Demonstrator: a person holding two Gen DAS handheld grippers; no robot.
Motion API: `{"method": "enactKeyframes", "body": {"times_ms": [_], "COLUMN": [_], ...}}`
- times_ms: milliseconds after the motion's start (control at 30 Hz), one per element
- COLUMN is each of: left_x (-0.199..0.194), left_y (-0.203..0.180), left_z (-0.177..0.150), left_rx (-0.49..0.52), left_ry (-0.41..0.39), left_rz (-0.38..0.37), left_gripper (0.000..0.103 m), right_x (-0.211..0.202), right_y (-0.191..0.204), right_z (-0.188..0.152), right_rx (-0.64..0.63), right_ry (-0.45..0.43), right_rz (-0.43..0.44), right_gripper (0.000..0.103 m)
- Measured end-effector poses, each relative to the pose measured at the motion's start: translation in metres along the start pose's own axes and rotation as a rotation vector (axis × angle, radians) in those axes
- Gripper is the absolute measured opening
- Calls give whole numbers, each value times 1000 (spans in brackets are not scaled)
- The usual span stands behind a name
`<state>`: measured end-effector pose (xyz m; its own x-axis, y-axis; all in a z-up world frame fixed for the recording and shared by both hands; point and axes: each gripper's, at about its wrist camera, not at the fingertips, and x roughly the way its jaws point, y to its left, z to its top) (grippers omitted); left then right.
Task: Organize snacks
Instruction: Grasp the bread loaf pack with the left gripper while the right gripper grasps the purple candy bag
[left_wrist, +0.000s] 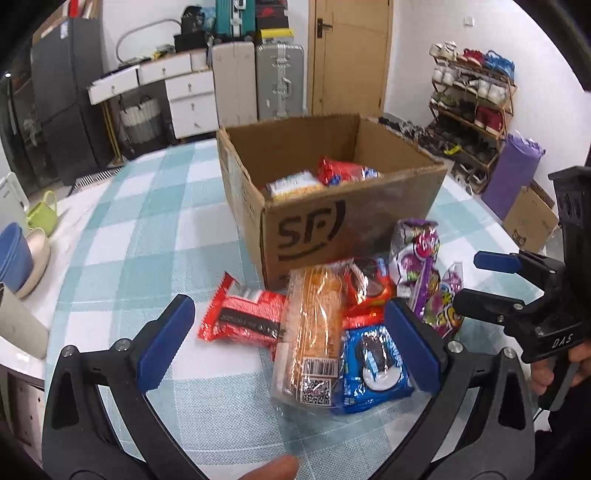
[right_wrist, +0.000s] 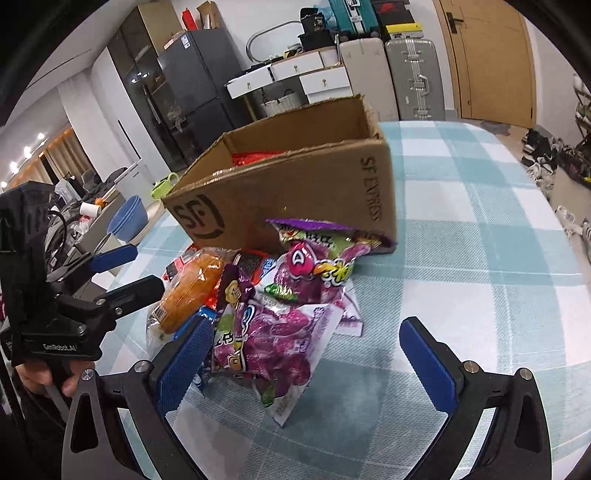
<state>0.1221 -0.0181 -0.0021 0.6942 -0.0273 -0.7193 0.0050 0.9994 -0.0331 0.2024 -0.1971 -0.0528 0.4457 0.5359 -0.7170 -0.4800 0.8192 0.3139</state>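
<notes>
Box: open cardboard box (left_wrist: 332, 206) on the checked table (left_wrist: 147, 206), far side of the pile; a red packet (left_wrist: 340, 170) and a pale packet (left_wrist: 291, 184) already lie inside.
Pile: loose snacks on the table, just near of the box's front wall.
Left gripper (left_wrist: 291, 343): jaws wide apart, nothing held; its pads straddle the clear-wrapped bread (left_wrist: 314, 332) and the blue biscuit pack (left_wrist: 373, 373).
Right gripper (right_wrist: 314, 362): jaws wide apart, nothing held; purple candy bag (right_wrist: 273, 332) lies between them, nearer the left pad.
Step, judged: each tool picking one item for the box.
Method, left: centre on one packet only; the bread overlaps its neighbours, so close across its narrow width.
Method, right: shift left to centre the bag; grip the filled body, not the thin seam.
Risk: crinkly film may slip or drag a neighbour.
</notes>
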Motion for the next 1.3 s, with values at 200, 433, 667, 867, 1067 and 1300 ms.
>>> {"method": "enactKeyframes", "body": {"times_ms": [200, 433, 667, 867, 1067, 1300], "left_x": [20, 36, 47, 50, 51, 46], "left_y": [7, 16, 22, 21, 20, 21], "left_z": [-3, -5, -6, -6, -6, -8], "left_rx": [-20, -57, -84, -75, -72, -84], "left_ry": [68, 105, 132, 129, 113, 114], "left_rz": [-18, -32, -56, -101, -125, -105], "left_gripper": [102, 102, 94, 84, 83, 61], "right_x": [16, 18, 16, 2, -13, -22], "right_y": [1, 4, 6, 16, 10, 6], "right_z": [-5, -9, -8, -7, -3, 0], "right_rx": [67, 90, 72, 6, 15, 16], "right_ry": [55, 46, 54, -7, -61, -75], "right_rz": [43, 64, 92, 113, 119, 108], "right_gripper": [103, 90, 65, 49, 47, 47]}}
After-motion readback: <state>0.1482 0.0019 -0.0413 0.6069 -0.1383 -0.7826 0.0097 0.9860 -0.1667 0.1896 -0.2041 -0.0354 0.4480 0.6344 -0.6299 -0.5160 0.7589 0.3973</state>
